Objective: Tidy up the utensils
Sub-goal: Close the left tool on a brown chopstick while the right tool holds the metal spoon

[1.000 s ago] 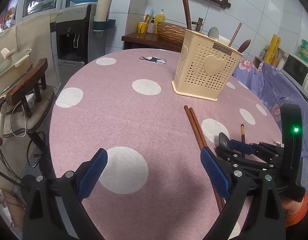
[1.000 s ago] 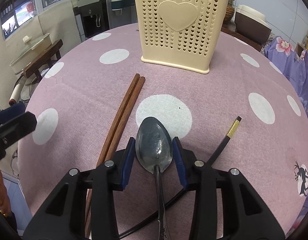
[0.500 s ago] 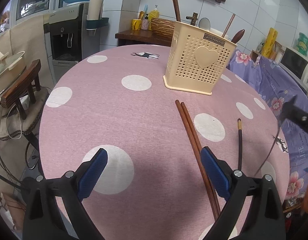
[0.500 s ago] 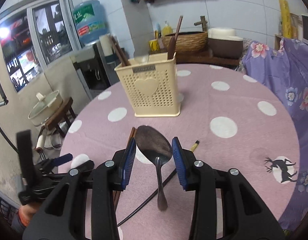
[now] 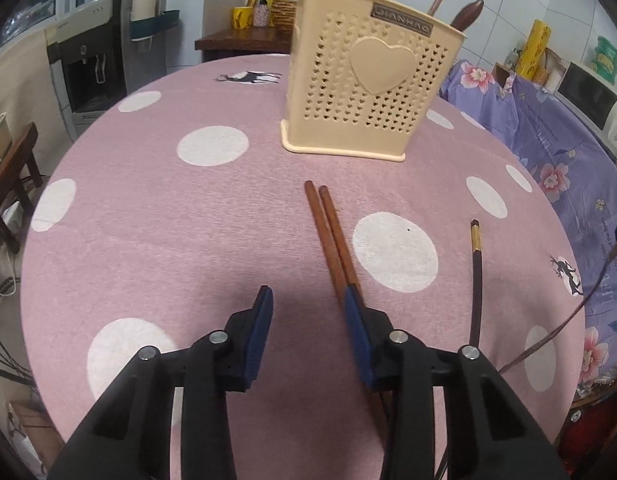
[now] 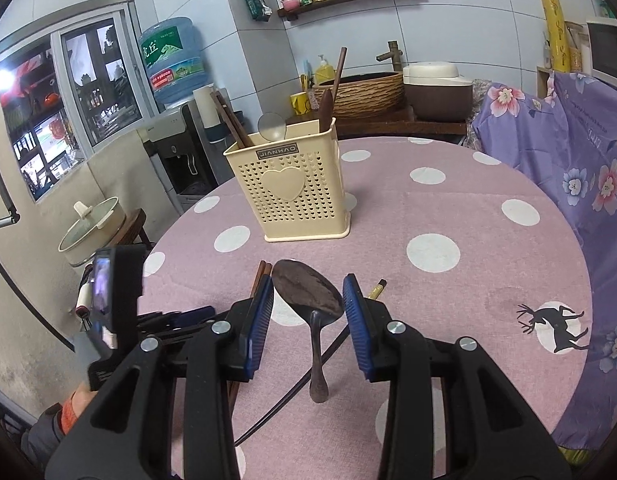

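My right gripper (image 6: pixel 308 286) is shut on a dark metal spoon (image 6: pixel 318 360), held above the table with its bowl up between the pads. My left gripper (image 5: pixel 308 308) hangs low over the pink dotted tablecloth (image 5: pixel 148 220); its jaws are closing with only cloth between them. A pair of brown chopsticks (image 5: pixel 328 228) runs under its right finger. A black chopstick with a gold tip (image 5: pixel 476 264) lies further right. The cream utensil holder (image 5: pixel 368 80) (image 6: pixel 288 192) stands upright beyond, with a few utensils in it.
The round table's edge (image 5: pixel 40 280) drops off at the left and near side. A purple floral cloth (image 6: pixel 580 168) covers furniture on the right. A water dispenser (image 6: pixel 176 140) and a lidded pot (image 6: pixel 92 228) on a stool stand to the left.
The left jaws have narrowed and that gripper has moved forward, closer to the brown chopsticks and the holder. The right gripper has lifted the spoon off the table, then held about still.
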`<state>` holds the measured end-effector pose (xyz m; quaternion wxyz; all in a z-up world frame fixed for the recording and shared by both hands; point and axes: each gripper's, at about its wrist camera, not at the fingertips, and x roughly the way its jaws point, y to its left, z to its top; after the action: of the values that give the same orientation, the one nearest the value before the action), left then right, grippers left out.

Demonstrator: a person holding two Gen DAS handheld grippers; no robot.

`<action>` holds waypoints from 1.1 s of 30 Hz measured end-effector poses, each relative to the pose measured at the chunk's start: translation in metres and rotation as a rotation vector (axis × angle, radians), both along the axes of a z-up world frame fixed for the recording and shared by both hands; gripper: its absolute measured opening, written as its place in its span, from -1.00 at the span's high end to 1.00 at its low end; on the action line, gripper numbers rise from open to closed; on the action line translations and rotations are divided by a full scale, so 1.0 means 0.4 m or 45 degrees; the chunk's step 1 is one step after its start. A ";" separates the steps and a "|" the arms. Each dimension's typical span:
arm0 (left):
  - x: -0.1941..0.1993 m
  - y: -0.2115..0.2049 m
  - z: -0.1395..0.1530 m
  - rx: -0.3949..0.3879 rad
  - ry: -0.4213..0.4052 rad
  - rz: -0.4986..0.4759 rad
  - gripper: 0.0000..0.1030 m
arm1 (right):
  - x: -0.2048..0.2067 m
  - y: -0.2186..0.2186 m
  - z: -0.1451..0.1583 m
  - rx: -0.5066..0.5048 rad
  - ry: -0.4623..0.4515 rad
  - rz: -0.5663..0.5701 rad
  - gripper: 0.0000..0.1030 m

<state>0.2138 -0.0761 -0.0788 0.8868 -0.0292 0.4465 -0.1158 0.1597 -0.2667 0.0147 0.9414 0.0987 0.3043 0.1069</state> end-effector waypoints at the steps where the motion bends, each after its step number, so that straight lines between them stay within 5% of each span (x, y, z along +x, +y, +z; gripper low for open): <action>1: 0.001 -0.009 -0.002 0.013 -0.002 -0.005 0.29 | 0.000 0.000 -0.001 0.003 0.001 0.003 0.29; 11: 0.002 -0.003 -0.008 0.170 -0.037 0.051 0.30 | -0.016 0.003 0.007 -0.021 -0.027 -0.017 0.29; 15: 0.010 0.056 0.016 0.063 -0.012 0.084 0.30 | -0.025 -0.005 0.012 -0.011 -0.042 -0.024 0.29; 29: 0.109 0.047 -0.004 0.142 0.054 0.185 0.30 | -0.021 0.000 0.019 -0.009 -0.059 -0.046 0.31; 33: 0.131 0.034 -0.007 0.189 0.044 0.204 0.55 | -0.019 0.002 0.020 -0.011 -0.061 -0.046 0.31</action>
<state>0.2660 -0.0624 -0.0816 0.8851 -0.0012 0.4653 -0.0106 0.1523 -0.2660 0.0228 0.9506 0.0977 0.2803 0.0910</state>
